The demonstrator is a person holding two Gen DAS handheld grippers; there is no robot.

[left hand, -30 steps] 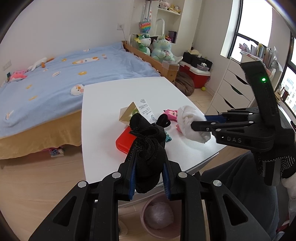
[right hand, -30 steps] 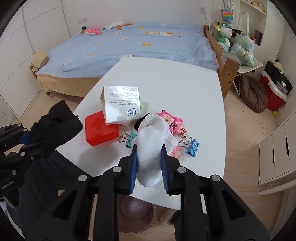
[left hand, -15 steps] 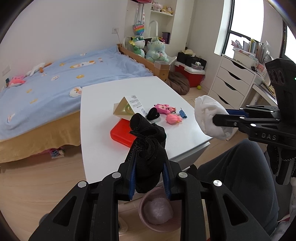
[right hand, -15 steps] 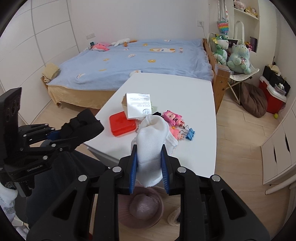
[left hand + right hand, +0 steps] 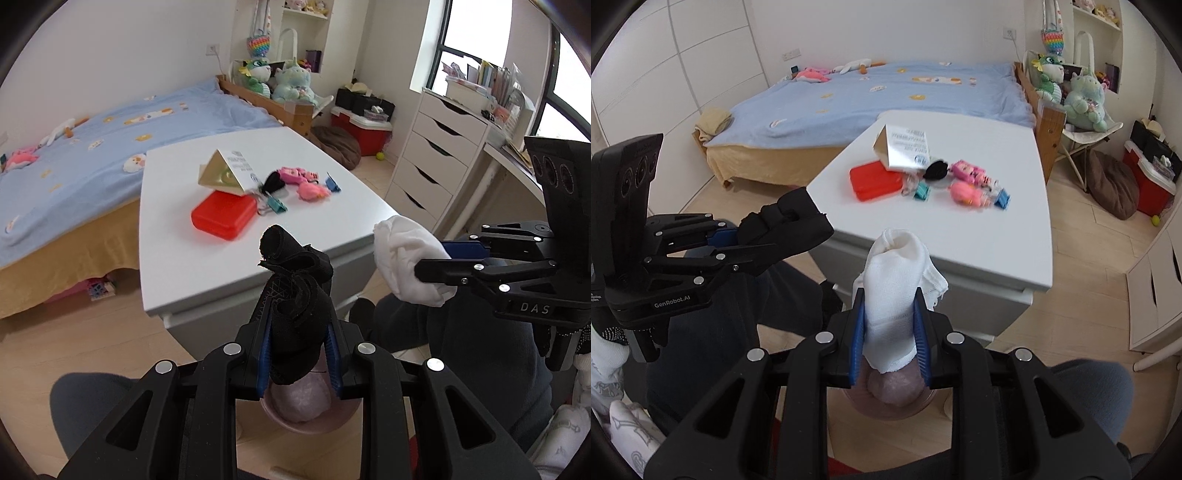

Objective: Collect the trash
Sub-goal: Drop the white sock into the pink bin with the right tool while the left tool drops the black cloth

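Socks, black and white, stand upright in clamped jaws.

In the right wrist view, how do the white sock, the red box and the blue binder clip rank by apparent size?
Largest to smallest, as they look:
1. white sock, though it is nearest the camera, so its true size against the box is unsure
2. red box
3. blue binder clip

My left claw is matt black plastic, gripping a black knit sock. My right claw squeezes a soft white cotton sock. The worktop looks smooth and white; the red case is glossy plastic.
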